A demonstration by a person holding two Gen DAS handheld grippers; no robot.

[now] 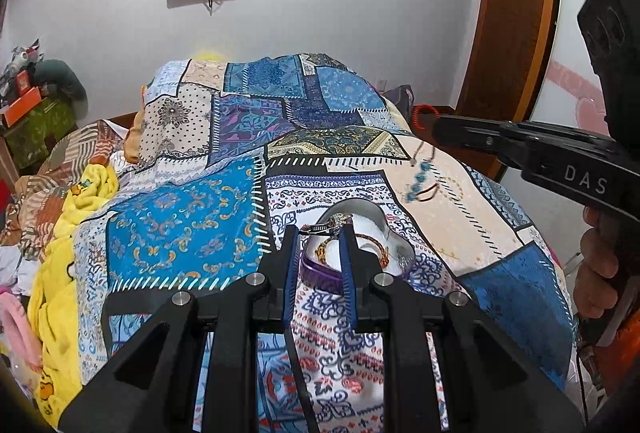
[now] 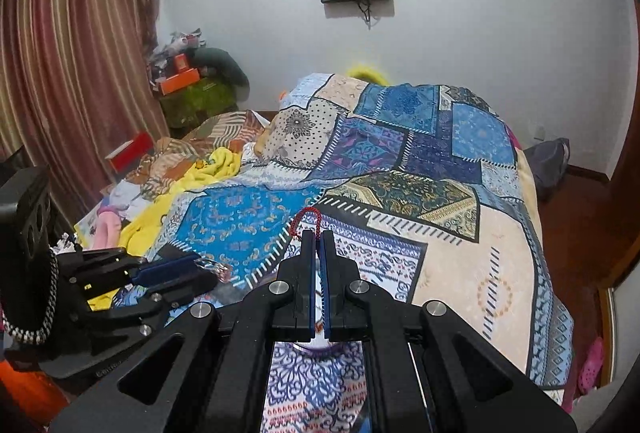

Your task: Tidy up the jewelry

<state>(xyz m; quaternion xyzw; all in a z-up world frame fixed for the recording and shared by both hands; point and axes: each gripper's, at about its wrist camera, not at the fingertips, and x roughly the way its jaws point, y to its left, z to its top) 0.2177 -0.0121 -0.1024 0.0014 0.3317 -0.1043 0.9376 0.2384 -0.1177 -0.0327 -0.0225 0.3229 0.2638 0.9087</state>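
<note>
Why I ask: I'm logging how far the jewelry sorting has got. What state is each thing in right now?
Left gripper: shut on a silver piece.
Silver piece: pinched, held above the box.
Right gripper: shut on a red cord.
Red cord: held, looping past the fingertips.
Jewelry box: open, on the quilt.
Gold bangle: inside the box.
Blue necklace: loose on the quilt, outside the box.

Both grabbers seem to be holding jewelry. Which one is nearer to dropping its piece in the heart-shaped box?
Left, probably. The left gripper, pinching a silver piece, sits over the heart-shaped box; the right gripper holds its red cord farther off.
</note>
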